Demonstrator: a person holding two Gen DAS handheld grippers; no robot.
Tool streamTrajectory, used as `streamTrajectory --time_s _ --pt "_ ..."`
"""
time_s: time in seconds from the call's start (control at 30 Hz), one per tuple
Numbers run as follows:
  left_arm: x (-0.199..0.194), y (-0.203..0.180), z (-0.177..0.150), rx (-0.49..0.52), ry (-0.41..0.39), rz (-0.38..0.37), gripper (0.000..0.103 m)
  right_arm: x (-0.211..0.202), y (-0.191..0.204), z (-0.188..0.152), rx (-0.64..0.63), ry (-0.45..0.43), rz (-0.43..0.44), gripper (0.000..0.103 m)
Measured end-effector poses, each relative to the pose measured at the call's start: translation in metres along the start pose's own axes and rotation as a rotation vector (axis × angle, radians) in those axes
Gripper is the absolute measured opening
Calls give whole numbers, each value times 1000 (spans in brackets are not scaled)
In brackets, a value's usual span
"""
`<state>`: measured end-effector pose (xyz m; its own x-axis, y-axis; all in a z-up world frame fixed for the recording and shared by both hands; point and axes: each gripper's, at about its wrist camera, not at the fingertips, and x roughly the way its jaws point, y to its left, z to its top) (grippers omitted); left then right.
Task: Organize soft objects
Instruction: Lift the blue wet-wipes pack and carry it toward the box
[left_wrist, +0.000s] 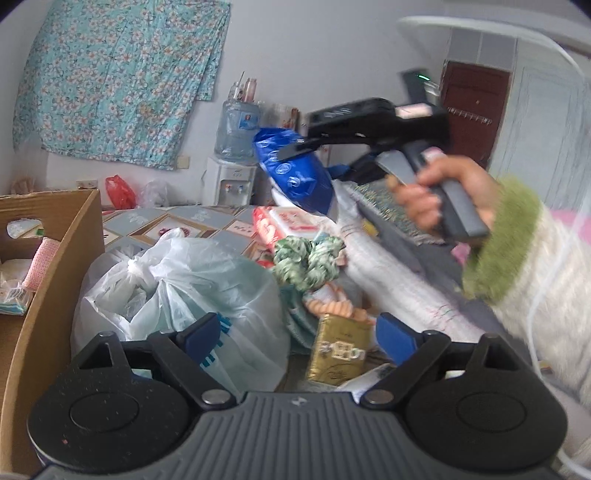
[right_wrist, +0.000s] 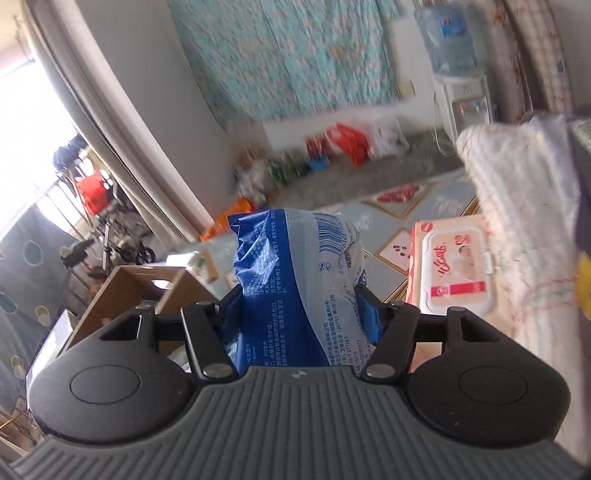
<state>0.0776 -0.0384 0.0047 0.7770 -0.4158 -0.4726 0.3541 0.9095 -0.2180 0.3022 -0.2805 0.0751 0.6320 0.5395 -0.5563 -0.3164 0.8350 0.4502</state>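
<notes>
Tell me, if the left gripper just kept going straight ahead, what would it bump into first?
Probably the gold packet, which sits straight ahead between the left gripper's open jaws, with the white plastic bag close beside it. Depth is hard to judge through the fisheye, so the bag could brush the left finger first.

The left gripper has a ribbed grey body, two round black housings with raised discs, black link arms pinned with silver rivets, and blue fingers. The right gripper is built the same. In the left view, the hand wraps a grey handle; its sleeve is fuzzy white with a shaggy green cuff.
</notes>
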Motion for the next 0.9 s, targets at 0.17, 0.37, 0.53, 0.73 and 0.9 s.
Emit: streamTrajectory --time_s 0.17,0.37,0.53,0.73,0.9 --pt "-19 -6 -2 -41 -26 -92 98 -60 15 -49 20 -40 17 61" --pt "-24 -25 -4 -27 -47 -116 98 -99 36 -120 135 -48 121 60" --pt "-36 -37 -11 23 -85 -62 98 -115 57 -166 242 -72 257 60" --pt "-61 -46 -33 96 -63 77 81 -95 71 -228 407 -10 391 61" --pt "-67 -44 -59 157 22 243 52 -60 80 -271 498 101 444 61"
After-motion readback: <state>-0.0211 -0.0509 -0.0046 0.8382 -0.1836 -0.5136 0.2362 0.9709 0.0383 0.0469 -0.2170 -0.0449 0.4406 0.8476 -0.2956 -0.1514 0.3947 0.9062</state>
